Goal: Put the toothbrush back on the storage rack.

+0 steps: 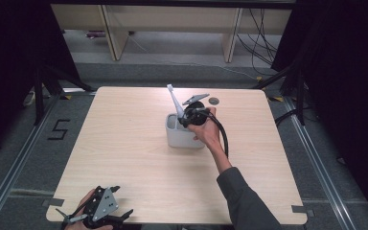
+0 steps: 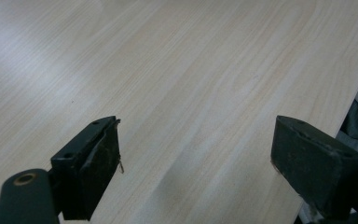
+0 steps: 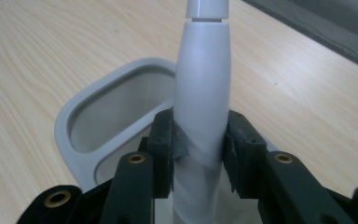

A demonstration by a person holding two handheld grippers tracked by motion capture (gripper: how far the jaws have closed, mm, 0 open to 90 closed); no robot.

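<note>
Your right gripper [image 3: 200,154] pinches the electric toothbrush [image 3: 201,93] upright in its jaws, directly over the grey holder [image 3: 81,116] at frame centre; left gripper [image 2: 196,163], jaws spread, idles lower left.

The toothbrush [image 3: 201,93] top is cut off; its base hides behind the claw [image 3: 200,154].

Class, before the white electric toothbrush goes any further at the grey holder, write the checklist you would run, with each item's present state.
1. Right gripper clamped on the white electric toothbrush: ok.
2. Toothbrush above the grey rounded plastic holder: ok.
3. Holder's open compartment free of objects: ok.
4. Holder upright on the pale wooden table: ok.
5. Left gripper open, at the table's near edge, away from the holder: ok.
6. Toothbrush base inside the holder: cannot tell.
</note>
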